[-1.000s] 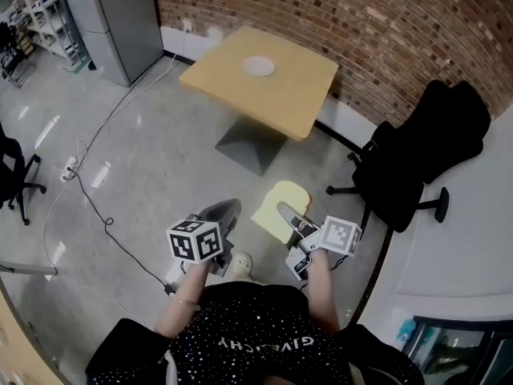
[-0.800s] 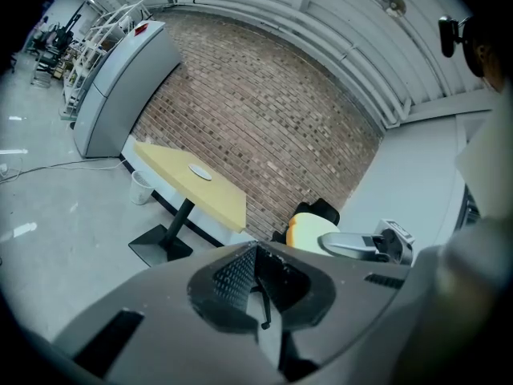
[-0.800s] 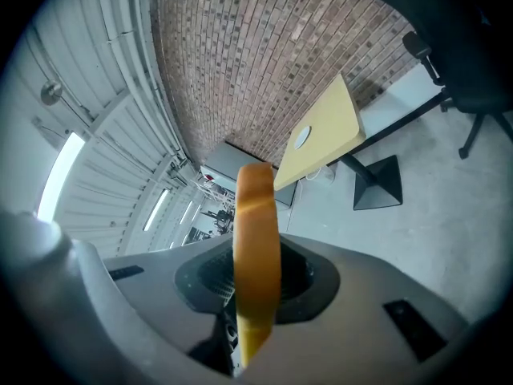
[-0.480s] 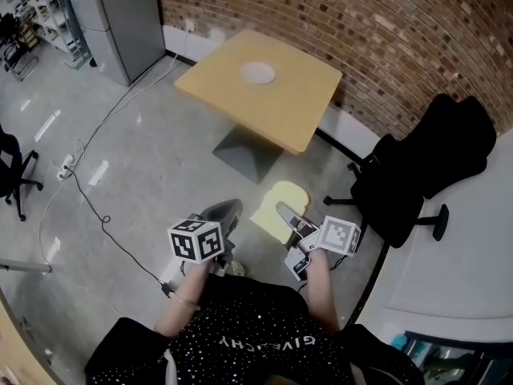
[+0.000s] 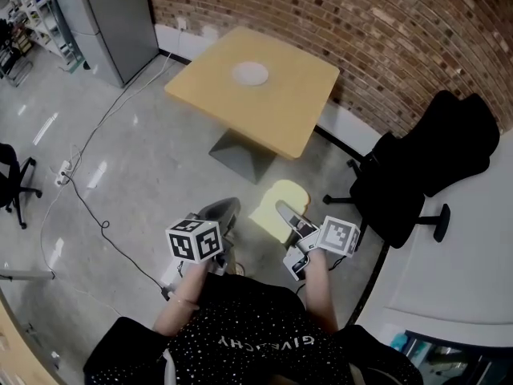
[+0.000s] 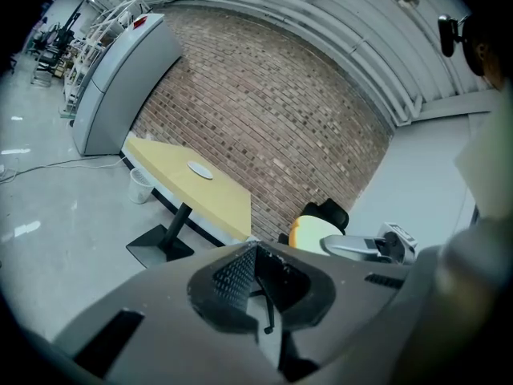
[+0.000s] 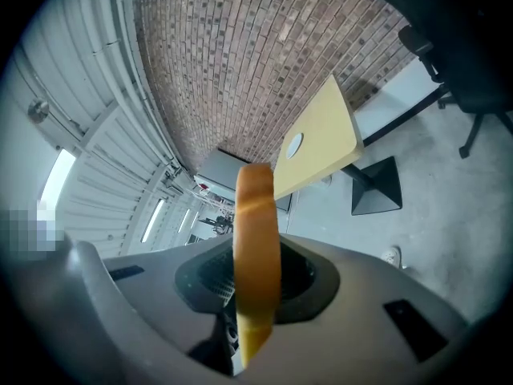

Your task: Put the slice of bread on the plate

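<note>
Table (image 5: 280,95) with the plate (image 5: 250,74) sits well ahead; right gripper (image 5: 284,211) is clamped on the bread slice (image 5: 288,192), so placing's left.

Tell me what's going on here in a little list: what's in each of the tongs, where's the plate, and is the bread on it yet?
Right tongs: shut on the slice of bread, held on its edge
Left tongs: shut, nothing in them
Plate: white, bare, on the yellow table
Bread on plate: not yet; it is in the air over the floor, short of the table
Nearby: black chair
</note>
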`<state>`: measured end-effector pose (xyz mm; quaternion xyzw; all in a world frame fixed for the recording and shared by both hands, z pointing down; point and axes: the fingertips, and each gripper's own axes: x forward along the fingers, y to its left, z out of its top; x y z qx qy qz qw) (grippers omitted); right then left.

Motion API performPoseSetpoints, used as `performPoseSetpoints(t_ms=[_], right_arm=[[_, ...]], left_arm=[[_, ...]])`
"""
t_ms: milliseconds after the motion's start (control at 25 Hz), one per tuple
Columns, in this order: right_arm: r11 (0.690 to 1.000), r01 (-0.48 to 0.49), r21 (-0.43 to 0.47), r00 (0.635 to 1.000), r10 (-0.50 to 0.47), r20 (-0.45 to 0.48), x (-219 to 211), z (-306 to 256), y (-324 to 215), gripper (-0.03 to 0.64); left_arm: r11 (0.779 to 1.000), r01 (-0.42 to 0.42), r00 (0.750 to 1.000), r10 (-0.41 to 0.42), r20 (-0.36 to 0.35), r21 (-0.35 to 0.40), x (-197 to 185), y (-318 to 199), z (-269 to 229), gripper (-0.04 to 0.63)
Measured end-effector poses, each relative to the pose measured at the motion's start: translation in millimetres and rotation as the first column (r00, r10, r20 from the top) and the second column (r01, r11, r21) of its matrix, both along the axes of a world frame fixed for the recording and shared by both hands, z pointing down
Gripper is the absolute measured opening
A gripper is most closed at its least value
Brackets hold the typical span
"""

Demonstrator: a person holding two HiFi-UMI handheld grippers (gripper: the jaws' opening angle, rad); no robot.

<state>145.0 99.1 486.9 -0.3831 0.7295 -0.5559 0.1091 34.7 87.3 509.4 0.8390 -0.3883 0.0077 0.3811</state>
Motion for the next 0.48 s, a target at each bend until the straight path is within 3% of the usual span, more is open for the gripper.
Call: performPoseSetpoints(t_ms=[360,480], right_arm=[[1.000,-0.028,-0.010,0.999,0.027,-0.021,10.1,-3.4,-67.3,0.095],[0.999,-0.041,-0.011,0.999,0.041,0.019,6.6,-9.9,-98.0,0.095]], left_arm=[[1.000,-0.021,1.000,0.021,-0.004,-0.006,8.4,-72.9,-7.4,0.011],[0.999,-0.031,1.000,0.031,0.000,-0.009,7.7,-106.4,-13.4,0.011]])
